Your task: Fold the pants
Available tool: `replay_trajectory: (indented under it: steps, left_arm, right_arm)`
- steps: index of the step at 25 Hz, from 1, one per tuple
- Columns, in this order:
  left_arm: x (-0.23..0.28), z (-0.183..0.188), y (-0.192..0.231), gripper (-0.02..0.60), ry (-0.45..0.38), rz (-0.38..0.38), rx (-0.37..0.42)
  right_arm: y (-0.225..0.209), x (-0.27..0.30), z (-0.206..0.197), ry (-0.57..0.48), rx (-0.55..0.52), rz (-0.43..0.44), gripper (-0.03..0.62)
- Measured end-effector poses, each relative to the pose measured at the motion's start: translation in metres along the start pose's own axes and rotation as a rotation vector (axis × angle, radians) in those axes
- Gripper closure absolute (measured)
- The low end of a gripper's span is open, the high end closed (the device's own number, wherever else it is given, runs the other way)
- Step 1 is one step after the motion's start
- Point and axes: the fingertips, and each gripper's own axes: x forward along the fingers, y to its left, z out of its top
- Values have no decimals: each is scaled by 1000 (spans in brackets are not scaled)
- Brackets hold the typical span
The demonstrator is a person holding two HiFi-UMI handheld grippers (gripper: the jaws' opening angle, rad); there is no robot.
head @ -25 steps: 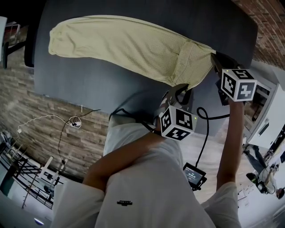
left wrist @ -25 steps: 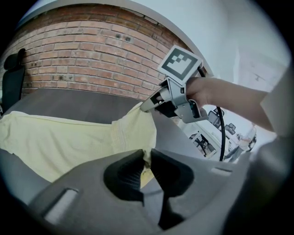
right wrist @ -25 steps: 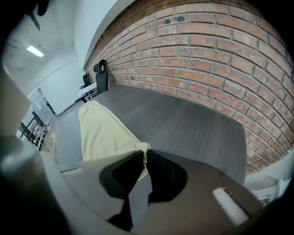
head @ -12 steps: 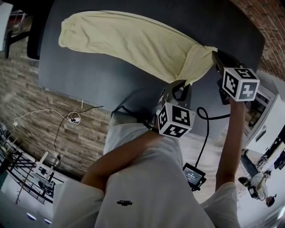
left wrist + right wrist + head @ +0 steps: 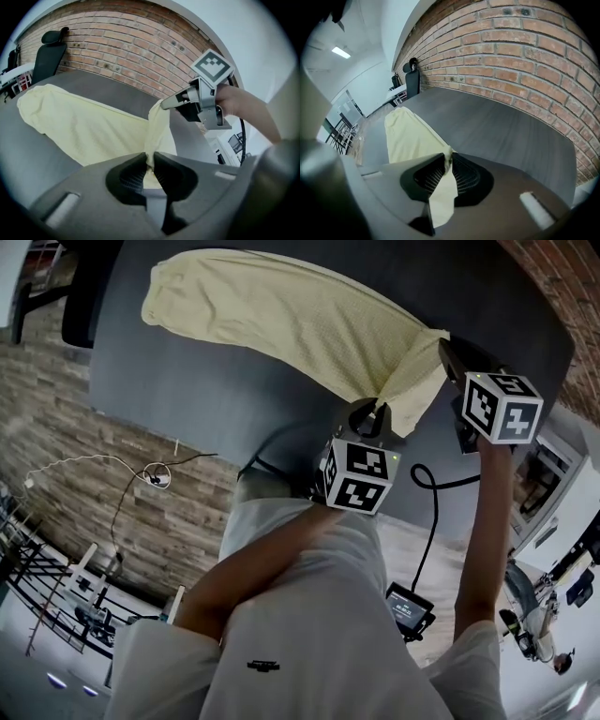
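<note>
Pale yellow pants (image 5: 281, 320) lie stretched across the dark grey table (image 5: 187, 381), legs to the far left. My left gripper (image 5: 378, 409) is shut on the near corner of the waist end. In the left gripper view the left gripper (image 5: 151, 164) pinches a fold of the pants (image 5: 79, 126), and the right gripper (image 5: 164, 105) holds the far corner. The right gripper (image 5: 442, 341) has cloth between its jaws. In its own view the right gripper (image 5: 446, 161) grips a strip of the pants (image 5: 405, 133) that hangs down through it. Its jaws have just been opening a little.
A black chair (image 5: 412, 77) stands at the table's far end, also seen as the chair (image 5: 84, 287). A brick wall (image 5: 525, 42) runs along one side of the table (image 5: 497, 122). Cables (image 5: 141, 488) lie on the floor, and a small device (image 5: 410, 607) hangs by my body.
Both grippers have drawn the waist end along, and the pants have slid to the right over the table. The waist edge now bunches up between the grippers, lifted off the surface.
</note>
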Motion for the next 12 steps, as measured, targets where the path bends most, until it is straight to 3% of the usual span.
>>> replay_trajectory:
  steps: [7,12]
  left_arm:
    - [2,-13,43,528,50,38,-107]
    - [4,-18,55,518,87,65,-110]
  right_arm:
    - [21,11,9,1,-2,15,467]
    - [20,1,27,-61,92,16,454]
